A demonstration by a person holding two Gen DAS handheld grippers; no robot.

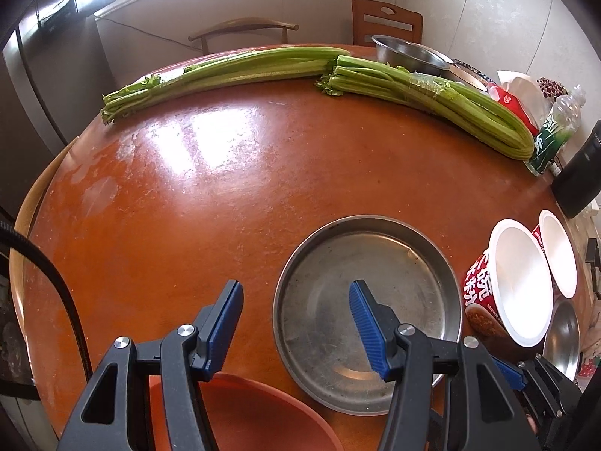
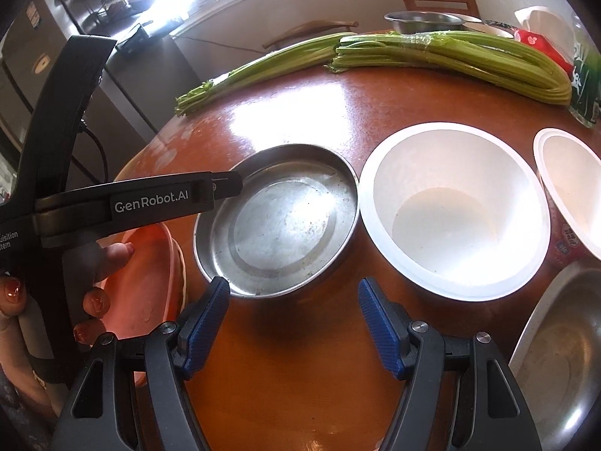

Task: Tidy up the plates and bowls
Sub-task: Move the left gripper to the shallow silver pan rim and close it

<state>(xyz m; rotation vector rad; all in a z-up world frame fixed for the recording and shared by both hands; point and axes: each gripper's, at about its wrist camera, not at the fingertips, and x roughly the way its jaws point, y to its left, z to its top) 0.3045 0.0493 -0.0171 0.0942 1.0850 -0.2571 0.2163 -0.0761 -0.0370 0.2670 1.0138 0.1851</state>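
Nothing looked sorted yet — the metal plate (image 1: 368, 315), paper bowls (image 2: 454, 210) and orange dish (image 2: 150, 282) lay apart, while the left gripper (image 1: 296, 330) and right gripper (image 2: 293, 323) hung with jaws parted, grasping nothing.

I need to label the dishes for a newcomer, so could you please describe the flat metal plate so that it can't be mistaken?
On the round reddish-brown table, look at the near side, in front of the celery. The metal plate lies between an orange dish and a white paper bowl. It alone is shallow, flat-bottomed, dull grey steel.
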